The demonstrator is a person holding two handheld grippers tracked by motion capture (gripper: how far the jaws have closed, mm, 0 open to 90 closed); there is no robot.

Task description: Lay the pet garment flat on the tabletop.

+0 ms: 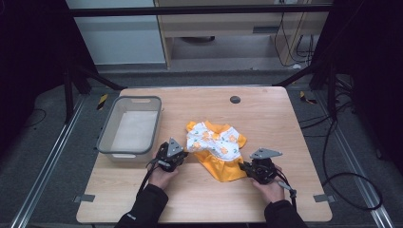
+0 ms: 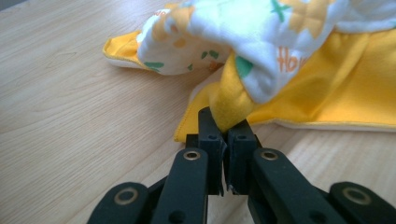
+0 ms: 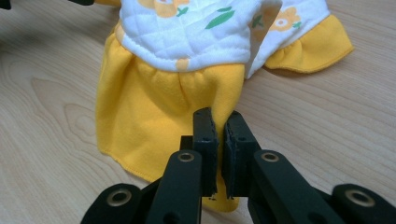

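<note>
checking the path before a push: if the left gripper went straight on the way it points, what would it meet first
The left gripper, already shut on a yellow fold, would likely push first into the quilted white-and-yellow floral garment right ahead.

both grippers, left gripper (image 1: 179,156) and right gripper (image 1: 244,167), jaws clamped, low over table

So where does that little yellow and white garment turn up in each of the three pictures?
High view: the garment lies mid-table, between the left gripper and right gripper.
Left gripper view: it fills the upper right, a yellow fold pinched in the jaws.
Right gripper view: it spans the top and centre, hem in the jaws.
Shared landmark: the yellow skirt below the quilted white top.
</note>
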